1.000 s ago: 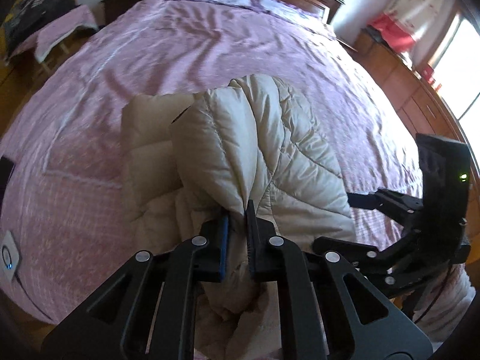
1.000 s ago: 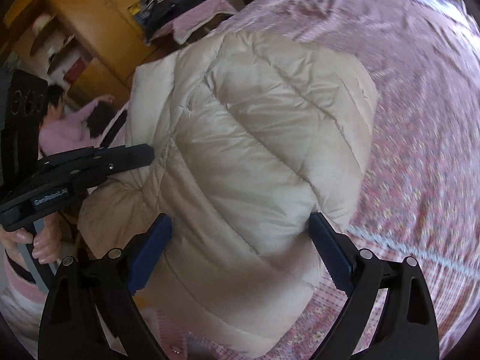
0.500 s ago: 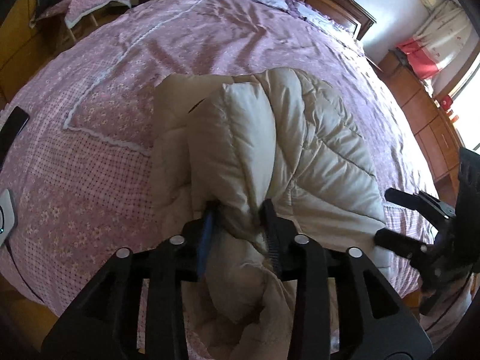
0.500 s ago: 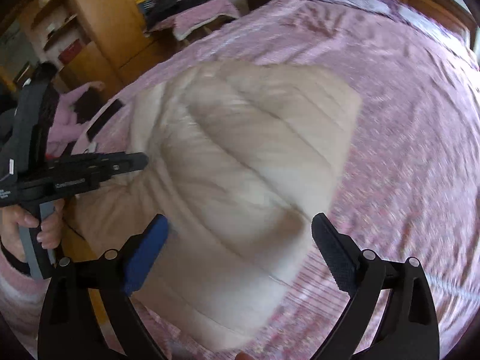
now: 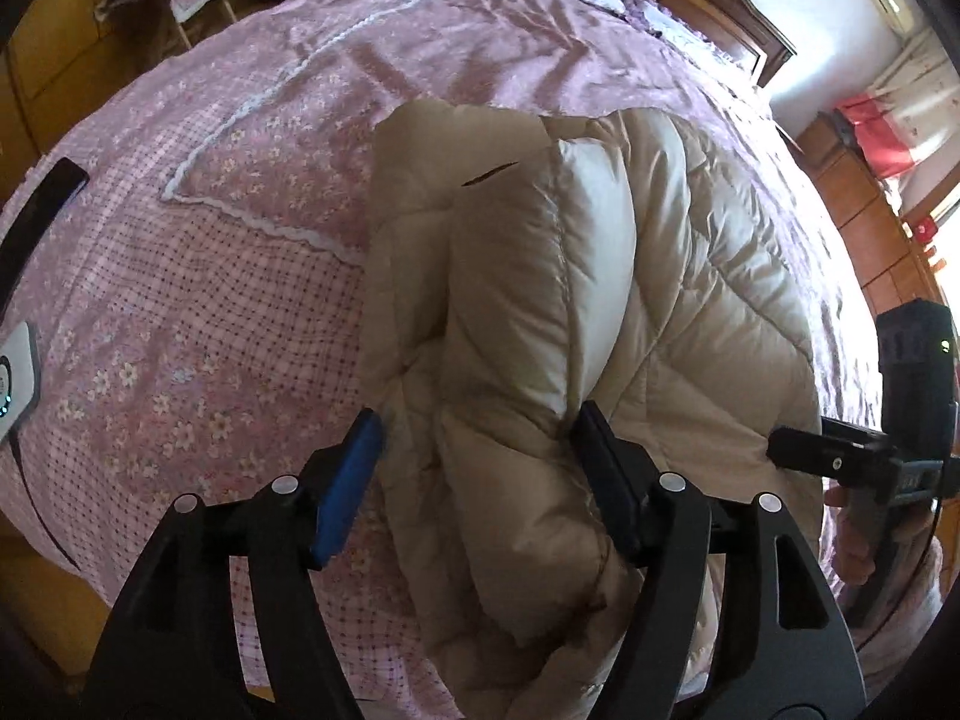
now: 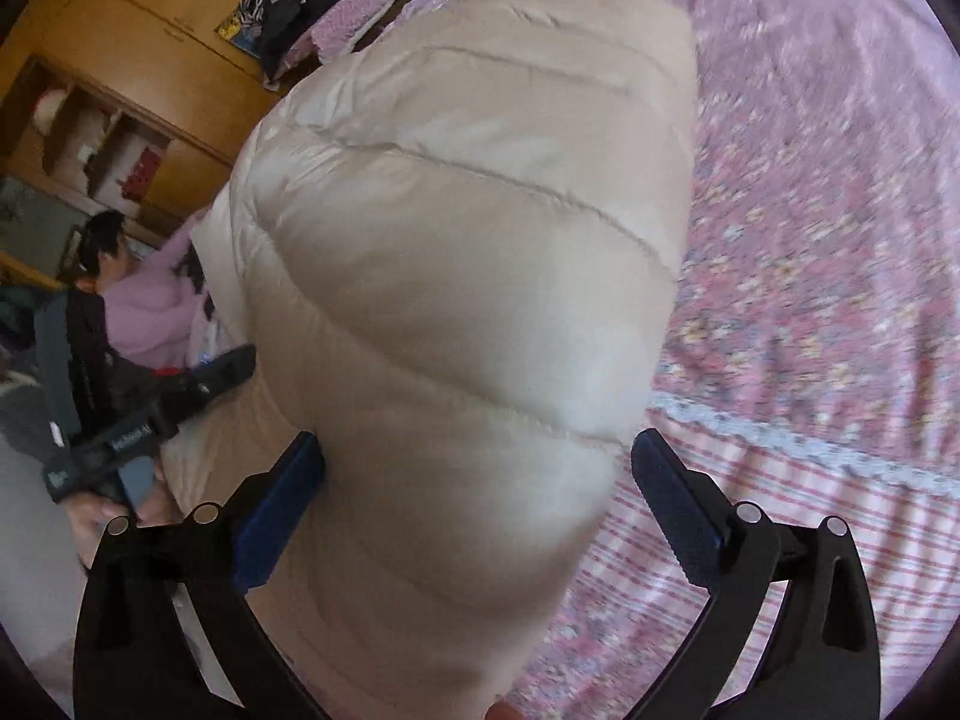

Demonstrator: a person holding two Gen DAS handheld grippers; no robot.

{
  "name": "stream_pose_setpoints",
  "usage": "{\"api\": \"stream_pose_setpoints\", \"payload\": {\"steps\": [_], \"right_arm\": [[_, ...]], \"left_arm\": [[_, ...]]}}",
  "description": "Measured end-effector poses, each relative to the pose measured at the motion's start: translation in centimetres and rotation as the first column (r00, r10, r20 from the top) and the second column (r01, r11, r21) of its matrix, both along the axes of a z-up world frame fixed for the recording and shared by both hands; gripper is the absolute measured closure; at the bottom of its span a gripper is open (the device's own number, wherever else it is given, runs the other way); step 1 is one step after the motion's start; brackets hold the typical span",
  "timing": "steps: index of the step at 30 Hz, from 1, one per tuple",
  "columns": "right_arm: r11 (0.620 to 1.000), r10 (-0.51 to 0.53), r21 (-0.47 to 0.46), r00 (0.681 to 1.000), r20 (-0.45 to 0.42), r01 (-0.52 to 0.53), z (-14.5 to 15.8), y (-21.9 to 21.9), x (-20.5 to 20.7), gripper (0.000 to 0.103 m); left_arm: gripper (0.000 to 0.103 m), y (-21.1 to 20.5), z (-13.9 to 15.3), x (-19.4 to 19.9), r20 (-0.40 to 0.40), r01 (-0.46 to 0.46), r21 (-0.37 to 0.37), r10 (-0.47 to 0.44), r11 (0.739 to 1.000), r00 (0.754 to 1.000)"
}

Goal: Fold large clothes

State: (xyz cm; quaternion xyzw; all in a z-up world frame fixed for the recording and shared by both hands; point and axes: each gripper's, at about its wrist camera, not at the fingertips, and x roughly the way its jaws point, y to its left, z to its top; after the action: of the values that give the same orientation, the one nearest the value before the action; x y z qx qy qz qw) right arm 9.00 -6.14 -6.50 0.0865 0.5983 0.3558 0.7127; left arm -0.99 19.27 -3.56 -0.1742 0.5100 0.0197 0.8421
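Pink floral bedspread (image 5: 180, 312) is covering the bed, checked near the foot, with a lace-trimmed panel. Beige quilted down jacket (image 5: 600, 300) is lying bunched on it near the foot edge, its lower folds cut off by the frame.

Left tool (image 5: 474, 474) is standing wide, pads either side of a jacket fold, the right pad touching the fabric. Right tool (image 6: 477, 501) is also gaping wide, with the jacket bulging between the fingers and hiding most of the bed behind; the bedspread in that view is blurring.

White lettering on the left tool's body in the right wrist view is too small to read.

Dark phone (image 5: 36, 210) is lying at the bed's left edge. Wooden wardrobe (image 6: 120, 78) and a person in a pink top (image 6: 144, 300) are showing behind, partly hidden.
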Motion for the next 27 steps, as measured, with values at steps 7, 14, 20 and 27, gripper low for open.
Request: {"api": "stream_pose_setpoints", "payload": {"steps": [7,14,20,27], "right_arm": [[0.996,0.002,0.094,1.000,-0.005,-0.002,-0.5,0.5,0.6,0.011],[0.971,-0.078,0.235,0.991,0.107,0.051,3.2,-3.8,1.0,0.033],[0.961,-0.191,0.240,0.954,0.230,0.135,8.0,-9.5,1.7,0.033],[0.977,-0.210,0.091,0.946,0.248,0.193,6.9,-15.3,2.8,0.033]], "left_arm": [[0.045,1.2,-2.2,0.5,0.013,-0.005,-0.266,0.008,0.964,1.000],[0.063,-2.1,-1.4,4.7,0.137,0.139,-0.402,-0.091,0.905,0.986],[0.068,-8.2,2.4,9.5,0.249,0.295,-0.393,-0.208,0.871,0.946],[0.068,-14.9,2.9,11.4,0.210,0.371,-0.291,-0.320,0.882,0.924]]}}
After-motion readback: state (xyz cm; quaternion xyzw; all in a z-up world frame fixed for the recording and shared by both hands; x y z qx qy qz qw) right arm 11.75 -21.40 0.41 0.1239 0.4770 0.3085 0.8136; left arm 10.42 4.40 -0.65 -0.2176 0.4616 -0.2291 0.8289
